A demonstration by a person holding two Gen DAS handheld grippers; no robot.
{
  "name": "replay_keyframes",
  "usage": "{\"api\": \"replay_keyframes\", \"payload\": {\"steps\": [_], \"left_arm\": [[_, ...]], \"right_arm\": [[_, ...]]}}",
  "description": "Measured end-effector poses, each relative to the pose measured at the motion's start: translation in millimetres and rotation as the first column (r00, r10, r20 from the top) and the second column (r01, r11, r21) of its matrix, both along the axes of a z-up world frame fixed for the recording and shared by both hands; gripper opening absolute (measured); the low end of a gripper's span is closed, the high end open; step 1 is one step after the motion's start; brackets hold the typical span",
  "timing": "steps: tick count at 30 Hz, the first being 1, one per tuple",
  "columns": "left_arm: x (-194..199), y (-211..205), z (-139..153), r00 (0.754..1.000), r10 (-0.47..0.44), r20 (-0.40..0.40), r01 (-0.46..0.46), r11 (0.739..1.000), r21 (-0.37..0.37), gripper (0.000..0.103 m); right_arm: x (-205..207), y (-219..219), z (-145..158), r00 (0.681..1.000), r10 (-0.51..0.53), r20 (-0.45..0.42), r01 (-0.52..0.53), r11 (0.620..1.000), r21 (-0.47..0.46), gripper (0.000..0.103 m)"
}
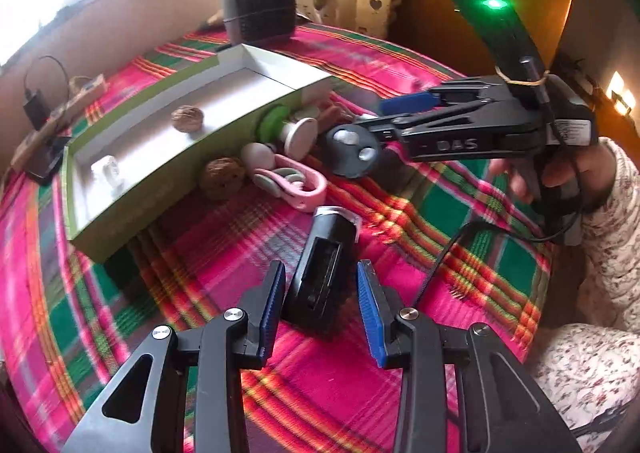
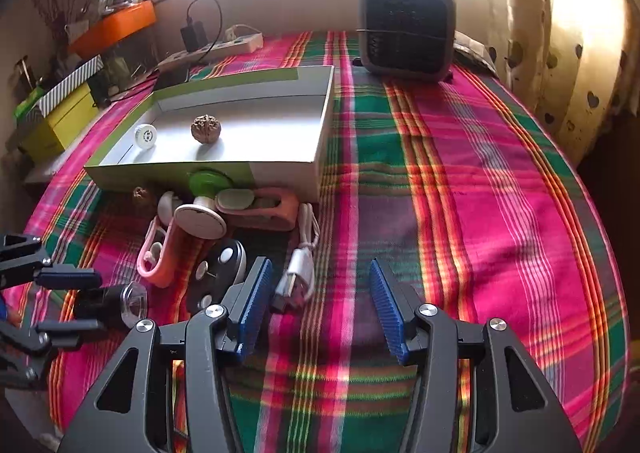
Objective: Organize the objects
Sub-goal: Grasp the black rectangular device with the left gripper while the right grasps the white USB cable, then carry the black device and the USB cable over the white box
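Left tool [image 1: 322,289]: our jaws straddle a small black flashlight [image 1: 320,265] lying on the plaid tabletop [image 1: 460,221]. Its long axis runs along our pointing line, lens end away from us, toward the box. The pads stand off each flank with visible gaps, so jaws fairly wide and gripping nothing; whether a pad brushes the body, we cannot tell. The right wrist view shows the same flashlight between the left fingers [image 2: 68,279], clear lens facing out. Left hand is plainly the nearer one.

Right tool [image 2: 320,305]: jaws wide, empty, hovering over bare cloth, with a white USB cable [image 2: 298,273] just beside its left pad.

Further out: a cluster near the box front, comprising a round black device [image 1: 352,151], a pink clip [image 1: 296,183], a walnut [image 1: 222,177] and a green suction cup [image 1: 272,123]. The open white-and-green box [image 1: 280,93] already holds a second walnut [image 1: 187,119] and a small white part [image 1: 106,173]. We judge the flashlight needs regripping, then a lift forward-left into the box.
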State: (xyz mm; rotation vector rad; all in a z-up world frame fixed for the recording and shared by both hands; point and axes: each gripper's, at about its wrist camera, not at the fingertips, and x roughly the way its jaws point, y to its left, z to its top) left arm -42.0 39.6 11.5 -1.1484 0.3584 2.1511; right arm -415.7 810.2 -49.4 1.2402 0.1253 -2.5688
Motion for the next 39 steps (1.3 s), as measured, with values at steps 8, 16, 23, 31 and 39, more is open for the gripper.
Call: {"api": "replay_keyframes", "payload": {"steps": [8,16,23,31,39], "left_arm": [[-7,4,-3,0.999,0.047,0.017,-0.048,0.999,0.026,0.035],[-9,3,-5,0.995,0.100,0.006,-0.101,0.994,0.045,0.032],[-11,0,-6,0.992,0.130,0.010,-0.130,0.989,0.072,0.026],[-12,0,-6,0.987,0.160,0.005,-0.160,0.984,0.081,0.025],[-12,-1,-6,0.983,0.182,-0.002,-0.181,0.980,0.080,0.025]], "right_arm": [[-4,-7,-1,1.000,0.014,-0.010,-0.013,0.999,0.047,0.052],[-2,-7,-1,1.000,0.013,-0.014,-0.013,0.999,0.045,0.043],[1,-8,0,1.000,0.021,-0.017,-0.020,0.999,0.041,0.023],[2,-7,0,1.000,0.023,-0.019,-0.022,0.999,0.039,0.016],[2,-7,0,1.000,0.022,-0.018,-0.022,0.999,0.033,0.016]]}}
